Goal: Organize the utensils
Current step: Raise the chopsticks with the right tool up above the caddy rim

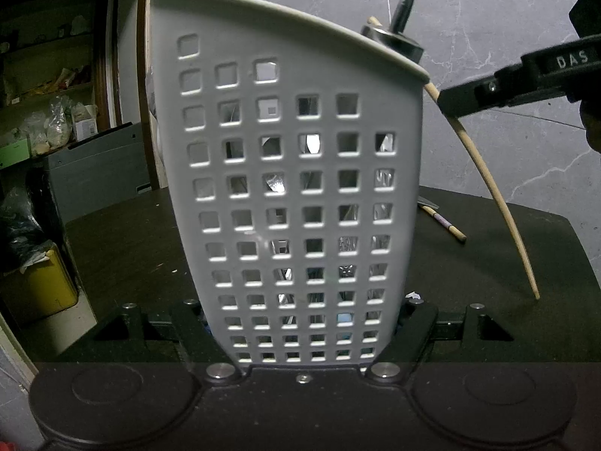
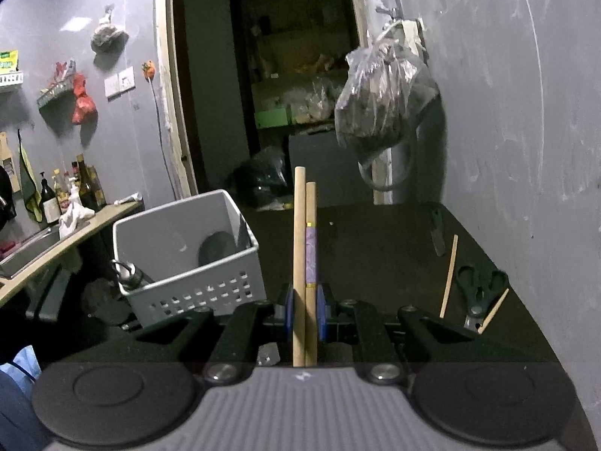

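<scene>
In the left wrist view, the left gripper (image 1: 304, 323) at the bottom centre has its jaws clenched on the base of a white perforated utensil basket (image 1: 293, 173), which fills the middle of the frame and stands on the dark surface (image 1: 124, 240). A metal handle (image 1: 403, 5) pokes above the rim at upper right, so some utensils look already stowed; through the holes more shiny things show, too dim to name. At the right edge the right gripper (image 1: 499, 90) comes in holding a pale chopstick (image 1: 488, 180) that arcs down towards the lower right. One more chopstick (image 1: 445, 223) lies on the surface just right of the basket.

In the right wrist view, the right gripper (image 2: 305, 306) at lower centre grasps two chopsticks: a plain one (image 2: 299, 248) and one with a purple patterned band (image 2: 311, 248), side by side and pointing up the frame. The basket (image 2: 188, 259) sits at centre left, open top showing a dark round item inside.

At the right of the frame, still loose on the surface, lie black scissors (image 2: 482, 287), two single chopsticks (image 2: 449, 276) (image 2: 494, 310) and a dark-handled knife (image 2: 437, 233). The job looks partly done: the held pair goes in next, then those leftovers.
</scene>
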